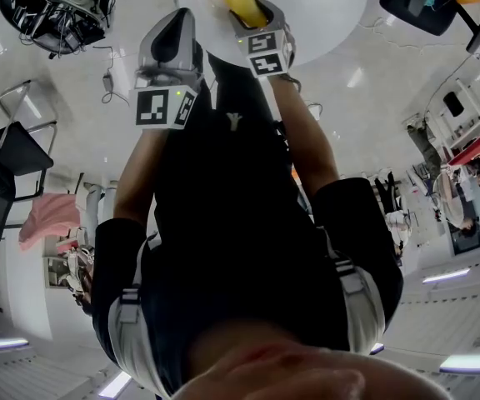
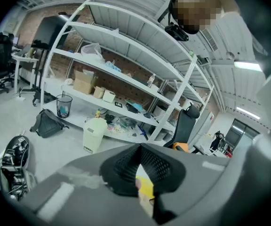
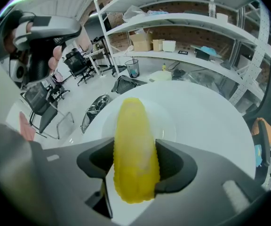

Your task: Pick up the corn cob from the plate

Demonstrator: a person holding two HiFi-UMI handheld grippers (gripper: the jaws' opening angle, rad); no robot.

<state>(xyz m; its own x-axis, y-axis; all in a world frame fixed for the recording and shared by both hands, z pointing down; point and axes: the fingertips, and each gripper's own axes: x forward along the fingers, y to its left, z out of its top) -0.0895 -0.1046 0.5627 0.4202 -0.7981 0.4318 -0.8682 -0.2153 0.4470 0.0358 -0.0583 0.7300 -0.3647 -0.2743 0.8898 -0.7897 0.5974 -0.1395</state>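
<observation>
We grip the corn cob (image 3: 131,126) tight in our right gripper (image 3: 134,149).
It sits over the plate (image 3: 171,124); our left gripper (image 2: 140,149) is beside it, jaws together.

No word, number or brand could be read anywhere. In the head view, the cube (image 1: 163,107) of the left gripper (image 1: 182,19) and the cube (image 1: 265,52) of the right gripper (image 1: 248,11) bore black-and-white square patterns with no letters or digits in them. A small pale emblem (image 1: 234,122) sat on the person's dark shirt (image 1: 223,223); no lettering showed in it. In the left gripper view, a dark tag (image 2: 118,104) on a shelf (image 2: 126,79) carried print too small to read.
</observation>
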